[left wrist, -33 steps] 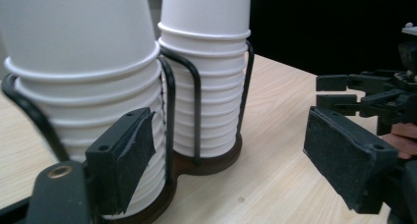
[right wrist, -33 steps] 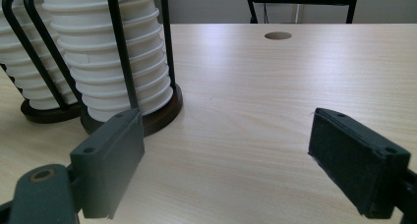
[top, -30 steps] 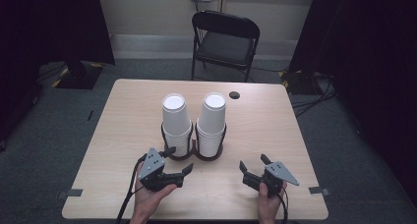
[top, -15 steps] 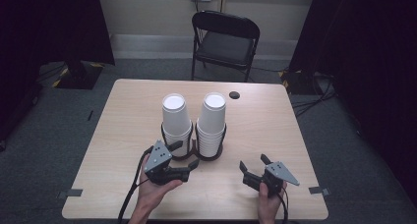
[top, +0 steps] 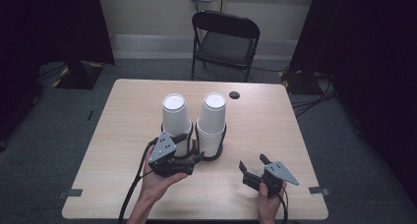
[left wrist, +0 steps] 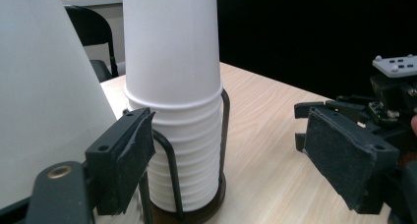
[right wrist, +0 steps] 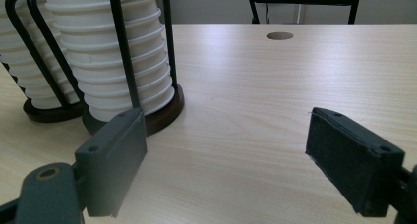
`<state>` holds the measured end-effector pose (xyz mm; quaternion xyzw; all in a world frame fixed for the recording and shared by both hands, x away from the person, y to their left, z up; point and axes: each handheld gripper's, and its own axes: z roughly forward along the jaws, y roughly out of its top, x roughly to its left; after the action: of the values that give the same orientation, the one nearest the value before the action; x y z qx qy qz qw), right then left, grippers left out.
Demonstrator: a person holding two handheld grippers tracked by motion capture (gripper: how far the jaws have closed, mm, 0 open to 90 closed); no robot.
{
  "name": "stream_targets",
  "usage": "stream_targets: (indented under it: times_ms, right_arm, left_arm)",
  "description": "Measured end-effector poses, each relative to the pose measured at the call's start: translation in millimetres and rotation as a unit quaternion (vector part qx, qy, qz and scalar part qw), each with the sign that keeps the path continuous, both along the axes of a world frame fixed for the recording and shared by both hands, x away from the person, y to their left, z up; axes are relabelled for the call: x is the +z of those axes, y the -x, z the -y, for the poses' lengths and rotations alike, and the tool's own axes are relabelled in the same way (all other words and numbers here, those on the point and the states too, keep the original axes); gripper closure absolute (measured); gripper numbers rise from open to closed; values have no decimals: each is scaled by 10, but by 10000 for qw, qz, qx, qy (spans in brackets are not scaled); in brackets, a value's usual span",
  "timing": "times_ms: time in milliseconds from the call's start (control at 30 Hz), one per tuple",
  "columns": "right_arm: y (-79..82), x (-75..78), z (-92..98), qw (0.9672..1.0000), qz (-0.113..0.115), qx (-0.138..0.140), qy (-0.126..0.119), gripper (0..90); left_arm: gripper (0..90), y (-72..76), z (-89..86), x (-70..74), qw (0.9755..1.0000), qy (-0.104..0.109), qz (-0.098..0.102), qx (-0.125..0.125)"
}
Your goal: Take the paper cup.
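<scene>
Two tall stacks of white paper cups stand in black wire holders at mid-table, the left stack [top: 175, 117] beside the right stack [top: 212, 121]. My left gripper [top: 193, 150] hovers just in front of the holders, pointing right. Its jaws have just been opening and stand open, with nothing between the pads. In the left gripper view the right stack [left wrist: 172, 86] rises beyond the left gripper [left wrist: 231, 155], and the left stack [left wrist: 44, 111] is at the left. My right gripper [top: 252, 162] rests open near the front right. The right gripper [right wrist: 226, 155] has bare table between its pads.
A cable hole [top: 234, 95] sits near the table's [top: 295, 135] far edge. A black folding chair [top: 223, 42] stands behind the table. The wire holder's base [right wrist: 162, 113] lies left of my right gripper. Dark curtains flank the room.
My left gripper has risen off the table and moved right, toward the front of the cup holders, and its jaws have parted a little. The right gripper has stayed put.
</scene>
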<state>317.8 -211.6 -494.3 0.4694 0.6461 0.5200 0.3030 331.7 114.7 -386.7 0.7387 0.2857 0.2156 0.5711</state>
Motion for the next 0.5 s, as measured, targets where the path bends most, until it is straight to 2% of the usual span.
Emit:
stream_targets:
  times_ms: [100, 333, 500]
  right_arm:
    - [1, 0, 0, 10000, 8, 3, -4, 149]
    - [3, 0, -4, 10000, 2, 16, -3, 149]
    - [4, 0, -1, 10000, 3, 19, -14, 149]
  left_arm:
    - [188, -30, 8, 35, 10000, 4, -53, -60]
    - [187, -83, 54, 149, 9998, 30, -29, -194]
    - [184, -128, 112, 212, 9997, -74, 14, -223]
